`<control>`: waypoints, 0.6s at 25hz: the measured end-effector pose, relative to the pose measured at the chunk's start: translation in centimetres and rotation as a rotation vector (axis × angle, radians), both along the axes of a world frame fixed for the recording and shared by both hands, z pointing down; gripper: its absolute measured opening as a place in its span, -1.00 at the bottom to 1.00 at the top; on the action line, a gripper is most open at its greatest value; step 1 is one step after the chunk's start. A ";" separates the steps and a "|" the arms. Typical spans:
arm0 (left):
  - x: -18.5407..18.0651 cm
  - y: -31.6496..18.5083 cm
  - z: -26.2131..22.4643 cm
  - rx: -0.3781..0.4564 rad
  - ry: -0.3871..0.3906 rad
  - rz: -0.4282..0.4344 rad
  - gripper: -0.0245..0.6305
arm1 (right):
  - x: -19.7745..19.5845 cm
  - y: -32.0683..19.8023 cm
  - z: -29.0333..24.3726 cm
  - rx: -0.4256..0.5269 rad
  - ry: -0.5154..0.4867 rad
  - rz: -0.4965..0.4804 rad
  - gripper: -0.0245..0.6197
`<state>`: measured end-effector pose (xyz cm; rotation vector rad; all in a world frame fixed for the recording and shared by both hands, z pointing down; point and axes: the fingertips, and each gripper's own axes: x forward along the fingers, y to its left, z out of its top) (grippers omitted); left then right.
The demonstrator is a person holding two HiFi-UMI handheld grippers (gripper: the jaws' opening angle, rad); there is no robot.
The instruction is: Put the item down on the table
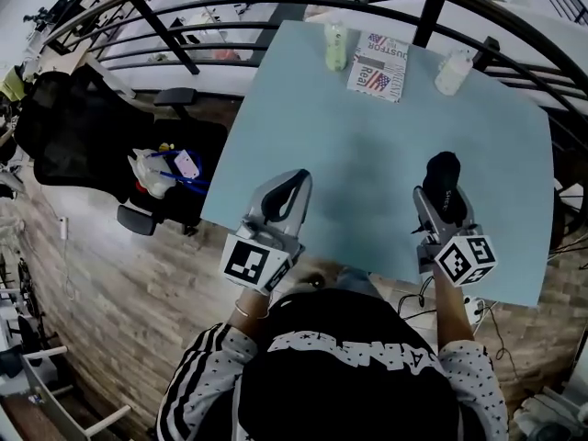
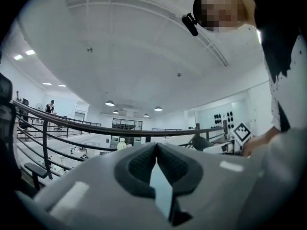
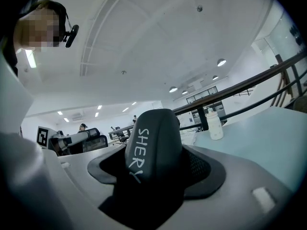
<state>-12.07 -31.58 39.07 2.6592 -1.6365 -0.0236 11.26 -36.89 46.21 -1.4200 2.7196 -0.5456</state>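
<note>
Black item (image 3: 152, 138) between right gripper (image 3: 154, 159) fingers (image 3: 200, 169)

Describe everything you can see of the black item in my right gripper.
The black item is a smooth, matte, oblong piece with a rounded tip, like a soft case, lettered SHERY in white down one side. The right gripper is shut on it, its fingers pressing both flanks, the tip jutting out past them over the blue table. Nothing else is seen touching it.
</note>
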 end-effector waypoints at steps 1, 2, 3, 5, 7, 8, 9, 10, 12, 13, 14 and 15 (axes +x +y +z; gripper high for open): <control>0.2 -0.3 0.1 0.002 -0.003 -0.008 -0.93 | 0.3 -0.5 0.5 -0.007 0.010 -0.003 0.21; 0.5 -0.6 0.2 0.000 -0.006 -0.014 -0.93 | 0.7 -0.9 1.0 -0.014 0.020 -0.004 0.21; 0.8 -0.9 0.4 -0.003 -0.007 -0.019 -0.93 | 1.1 -1.3 1.5 -0.022 0.030 -0.004 0.21; 1.6 -1.5 0.7 -0.008 -0.013 -0.023 -0.93 | 2.0 -1.8 2.6 -0.041 0.045 -0.002 0.21; 2.3 -2.1 0.9 -0.007 -0.022 -0.024 -0.93 | 2.7 -2.3 3.6 -0.059 0.062 -0.002 0.21; 2.7 -2.4 0.9 -0.012 -0.022 -0.024 -0.93 | 3.1 -2.6 4.0 -0.066 0.074 -0.003 0.21; 3.2 -2.6 1.0 -0.018 -0.021 -0.024 -0.93 | 3.4 -2.8 4.4 -0.072 0.088 -0.004 0.21; 3.6 -2.9 1.0 -0.019 -0.020 -0.025 -0.93 | 3.7 -3.0 4.8 -0.078 0.102 -0.005 0.21; 4.2 -3.4 1.2 -0.009 -0.021 -0.026 -0.93 | 4.4 -3.6 5.7 -0.090 0.127 -0.008 0.21; 4.5 -3.6 1.3 -0.008 -0.023 -0.027 -0.93 | 4.7 -3.8 6.3 -0.098 0.141 -0.010 0.21; 4.8 -3.9 1.4 -0.012 -0.025 -0.028 -0.93 | 5.0 -4.0 6.8 -0.106 0.153 -0.011 0.21; 5.1 -4.0 1.5 -0.022 -0.026 -0.029 -0.93 | 5.3 -4.3 7.3 -0.114 0.165 -0.013 0.21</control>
